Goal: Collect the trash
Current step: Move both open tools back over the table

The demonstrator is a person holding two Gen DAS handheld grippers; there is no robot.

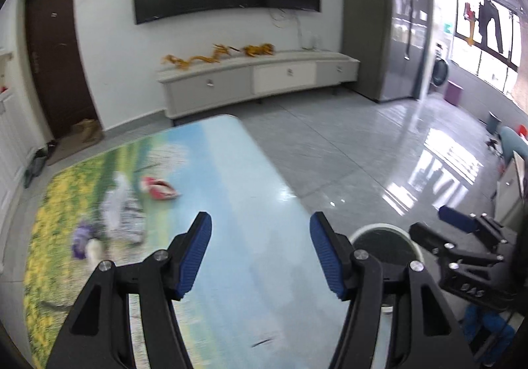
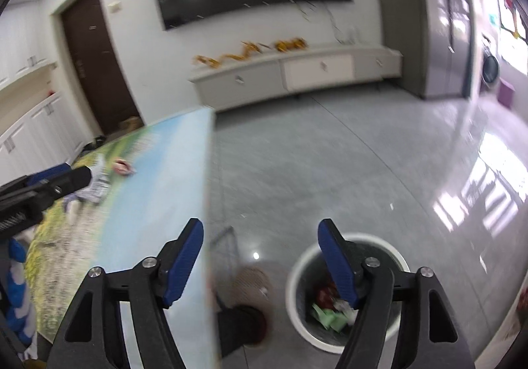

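Bright daylight from the window point(image 1: 485, 35), glare on glossy floor point(image 1: 439, 171), motion blur, fisheye-curved dark edges

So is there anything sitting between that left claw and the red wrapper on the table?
Nothing visible. The left gripper is open and empty above the table, and only bare tabletop lies between it and the red wrapper. The grey-white wrapper and purple scrap lie off to the left, beside that path.

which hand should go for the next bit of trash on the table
Left. The left tool is open, empty and over the table, facing the red wrapper. The right tool, also empty, hangs over the bin.
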